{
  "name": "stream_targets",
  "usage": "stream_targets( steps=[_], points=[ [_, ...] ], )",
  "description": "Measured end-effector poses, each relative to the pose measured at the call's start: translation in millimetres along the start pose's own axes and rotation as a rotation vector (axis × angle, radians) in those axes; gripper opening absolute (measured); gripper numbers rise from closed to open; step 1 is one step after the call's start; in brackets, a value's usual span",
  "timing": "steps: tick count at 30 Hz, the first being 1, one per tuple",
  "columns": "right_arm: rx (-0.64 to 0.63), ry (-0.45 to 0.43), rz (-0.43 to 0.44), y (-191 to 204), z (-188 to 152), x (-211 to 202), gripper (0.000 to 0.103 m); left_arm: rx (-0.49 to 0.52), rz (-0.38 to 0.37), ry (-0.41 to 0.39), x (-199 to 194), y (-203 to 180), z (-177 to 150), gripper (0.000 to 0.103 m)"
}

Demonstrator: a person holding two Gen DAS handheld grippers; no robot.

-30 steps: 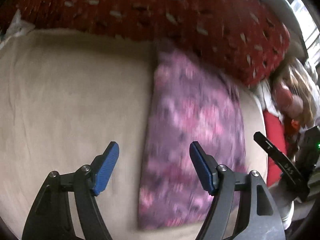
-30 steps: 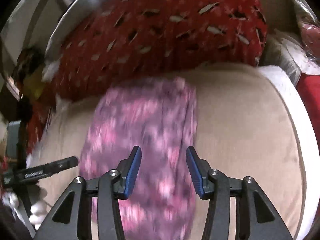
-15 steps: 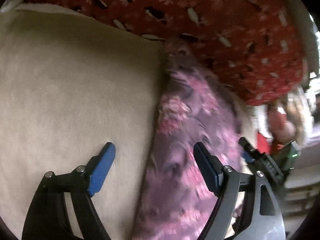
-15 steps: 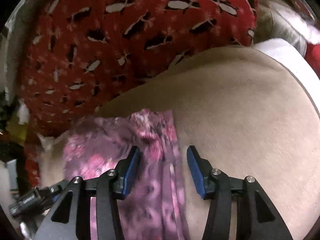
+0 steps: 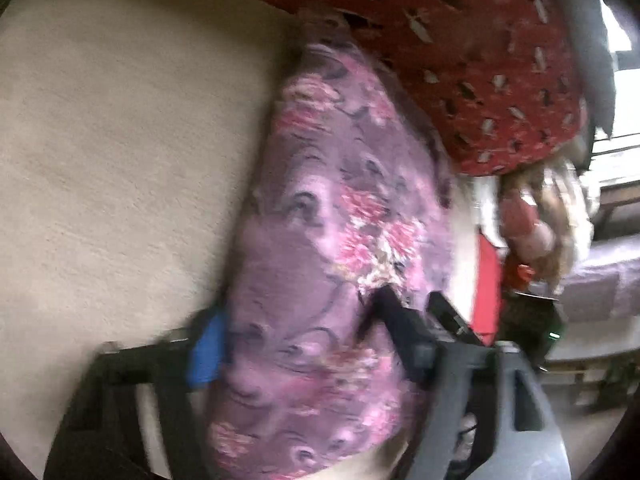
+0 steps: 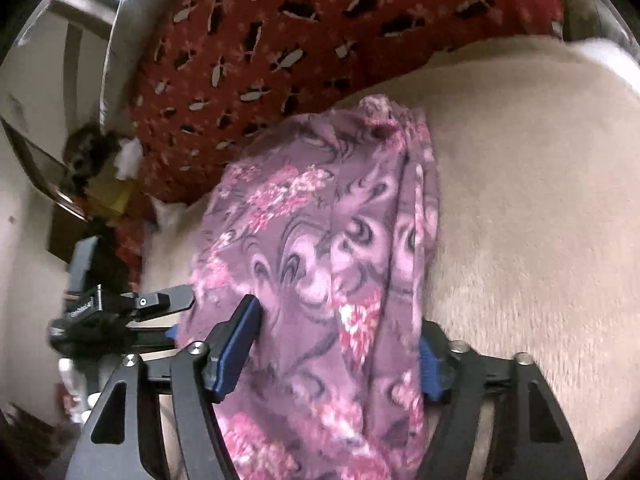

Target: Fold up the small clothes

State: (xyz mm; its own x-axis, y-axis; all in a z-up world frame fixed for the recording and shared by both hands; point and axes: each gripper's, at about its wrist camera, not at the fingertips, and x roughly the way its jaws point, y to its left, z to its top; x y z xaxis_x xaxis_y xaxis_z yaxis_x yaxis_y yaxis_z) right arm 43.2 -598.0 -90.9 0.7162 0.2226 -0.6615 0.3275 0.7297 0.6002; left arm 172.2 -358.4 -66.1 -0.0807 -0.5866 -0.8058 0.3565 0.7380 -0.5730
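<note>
The purple flowered garment is lying folded lengthwise on the beige cushion, its far end touching the red patterned pillow. The left gripper is closing around its near end; the right gripper is opening slightly, straddling the cloth.

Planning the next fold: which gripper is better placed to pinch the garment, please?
Probably left: the left gripper is closing its jaws with the purple garment between them; right gripper only straddles it.
</note>
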Motion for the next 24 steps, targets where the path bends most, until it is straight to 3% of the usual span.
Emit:
stream_targets(
  steps=[1,4,10,18,24],
  points=[
    [-0.009,-0.008,-0.009,2,-1,-1,0.037,0.005,0.016,-0.004,-2,2,0,0.037],
    [-0.065,-0.04,-0.022,14,-2,-9,0.028,0.013,0.013,-0.035,-14,-2,-5,0.026],
    [-0.159,-0.072,-0.085,51,-8,-29,0.027,0.055,0.013,-0.102,-48,-3,-21,0.025],
    [-0.214,-0.097,0.003,119,-33,-49,0.027,0.094,0.017,-0.216,-119,16,-53,0.025],
    [-0.218,-0.105,0.086,159,-64,-49,0.027,0.077,0.022,-0.255,-152,50,-82,0.025]
  ],
)
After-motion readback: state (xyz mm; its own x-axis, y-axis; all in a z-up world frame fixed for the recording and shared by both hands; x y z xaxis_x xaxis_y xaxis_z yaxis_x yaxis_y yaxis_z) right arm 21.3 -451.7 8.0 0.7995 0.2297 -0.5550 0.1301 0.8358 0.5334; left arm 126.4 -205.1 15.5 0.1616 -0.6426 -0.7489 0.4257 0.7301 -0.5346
